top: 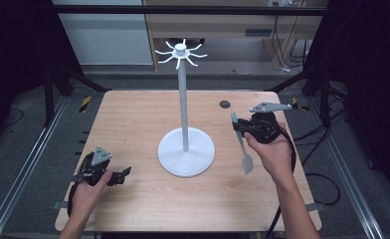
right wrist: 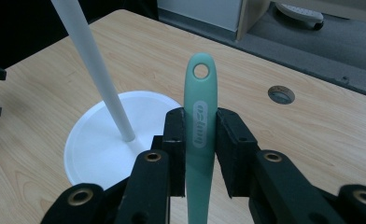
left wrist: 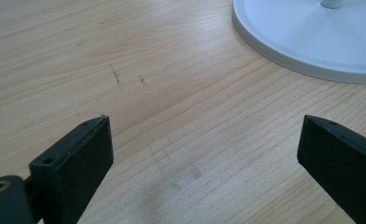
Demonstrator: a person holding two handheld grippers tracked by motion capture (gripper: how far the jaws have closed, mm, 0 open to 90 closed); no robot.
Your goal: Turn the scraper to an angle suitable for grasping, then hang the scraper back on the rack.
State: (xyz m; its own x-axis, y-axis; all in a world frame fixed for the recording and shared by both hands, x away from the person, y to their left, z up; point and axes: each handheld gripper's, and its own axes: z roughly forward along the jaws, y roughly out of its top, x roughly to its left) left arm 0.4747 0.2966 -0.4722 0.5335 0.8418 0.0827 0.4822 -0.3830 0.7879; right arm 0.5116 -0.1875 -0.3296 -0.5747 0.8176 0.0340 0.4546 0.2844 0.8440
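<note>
The right gripper [right wrist: 200, 140] has its fingers [right wrist: 175, 140] clamped on the handle of a mint-green spatula [right wrist: 200, 135], held above the right side of the wooden tabletop [top: 133, 119] with the hanging-hole end upward and the blade [top: 247, 163] hanging toward the person. The left gripper [top: 125, 173] rests low over the near left of the tabletop, its fingers [left wrist: 78, 154] spread wide with nothing between them. A white hook stand [top: 183, 99] rises from its round base [top: 186, 152] between the two grippers.

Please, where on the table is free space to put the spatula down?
Bare wood lies left of the stand's base, beyond the left tool, and along the near edge between both hands. The right side is crowded: the right tool holds the spatula there.
</note>
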